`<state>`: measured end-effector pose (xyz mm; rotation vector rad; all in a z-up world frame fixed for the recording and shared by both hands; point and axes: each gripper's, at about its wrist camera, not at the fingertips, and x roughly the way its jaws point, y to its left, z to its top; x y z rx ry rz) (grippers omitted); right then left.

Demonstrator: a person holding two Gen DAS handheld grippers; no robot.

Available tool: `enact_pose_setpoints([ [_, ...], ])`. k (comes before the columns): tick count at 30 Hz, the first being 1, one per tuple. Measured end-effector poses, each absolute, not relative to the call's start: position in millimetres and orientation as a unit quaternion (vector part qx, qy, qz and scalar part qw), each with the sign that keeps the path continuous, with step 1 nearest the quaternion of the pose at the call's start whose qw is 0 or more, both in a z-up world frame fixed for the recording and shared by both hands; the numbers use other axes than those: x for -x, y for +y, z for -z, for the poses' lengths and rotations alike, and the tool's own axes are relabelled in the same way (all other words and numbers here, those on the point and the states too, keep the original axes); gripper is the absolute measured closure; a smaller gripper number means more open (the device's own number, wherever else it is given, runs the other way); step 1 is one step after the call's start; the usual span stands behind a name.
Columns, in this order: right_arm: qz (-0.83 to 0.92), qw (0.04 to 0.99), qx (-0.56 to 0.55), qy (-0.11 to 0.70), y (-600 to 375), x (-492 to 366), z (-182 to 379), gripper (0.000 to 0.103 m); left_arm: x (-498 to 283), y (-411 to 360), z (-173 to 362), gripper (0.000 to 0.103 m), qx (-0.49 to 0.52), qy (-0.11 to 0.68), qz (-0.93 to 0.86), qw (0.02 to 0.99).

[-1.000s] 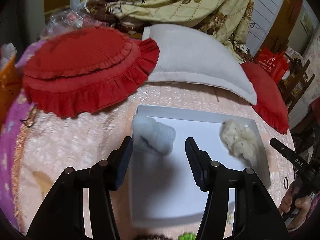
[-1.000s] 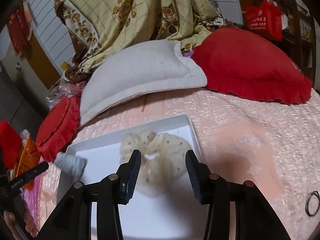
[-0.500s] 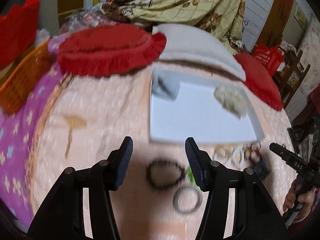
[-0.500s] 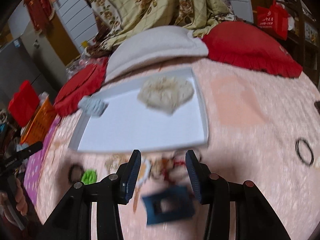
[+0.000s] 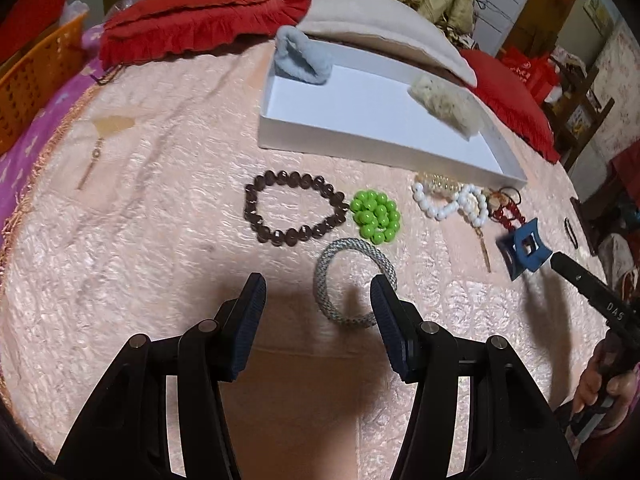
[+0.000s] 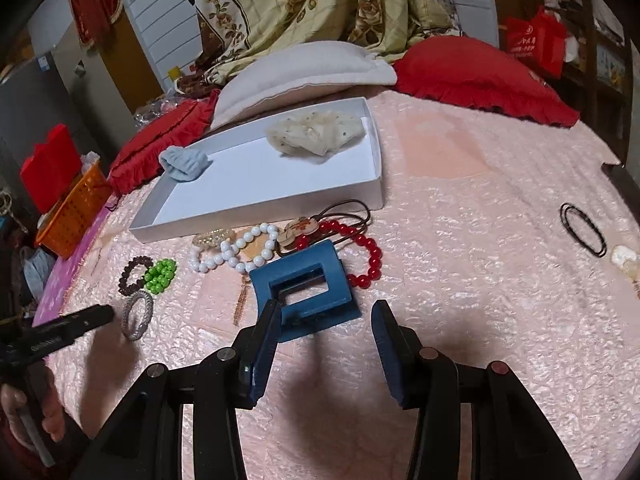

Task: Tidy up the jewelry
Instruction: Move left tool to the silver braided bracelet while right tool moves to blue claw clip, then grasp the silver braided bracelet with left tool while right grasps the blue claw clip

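where bracelets (image 5: 294,212) lie, tray (image 5: 360,136) behind

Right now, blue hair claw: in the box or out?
Out. The blue hair claw lies on the pink bedspread, nearer than the white box, just ahead of the open right gripper.

left tool (image 5: 316,300): jaws apart | right tool (image 6: 324,328): jaws apart

The left gripper (image 5: 318,294), fingers (image 5: 252,312) spread, hovers over a silver bangle (image 5: 354,282).
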<state>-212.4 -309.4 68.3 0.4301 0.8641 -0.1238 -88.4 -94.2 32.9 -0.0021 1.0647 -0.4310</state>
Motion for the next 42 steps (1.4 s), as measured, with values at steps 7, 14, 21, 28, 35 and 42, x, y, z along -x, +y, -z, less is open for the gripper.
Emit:
enact_pose_setpoints([
  [7,0.052,0.866,-0.266,0.419,-318,202,-54,0.057,86,-103,-23,0.051,-0.006,0.509,0.208,0.835],
  [14,0.041,0.845,-0.333,0.417,-323,193,-43,0.057,87,-109,-16,0.088,-0.011,0.510,0.206,0.835],
  [21,0.058,0.831,-0.372,0.411,-330,196,-39,0.057,93,-112,-16,0.097,-0.004,0.508,0.213,0.834],
  [28,0.074,0.817,-0.397,0.411,-337,200,-35,0.074,104,-114,-33,0.097,0.000,0.494,0.228,0.839],
  [35,0.057,0.831,-0.379,0.404,-327,200,-47,0.089,117,-112,-57,0.097,0.009,0.475,0.243,0.846],
  [42,0.041,0.837,-0.375,0.397,-320,210,-60,0.089,125,-106,-74,0.097,0.015,0.461,0.248,0.852],
])
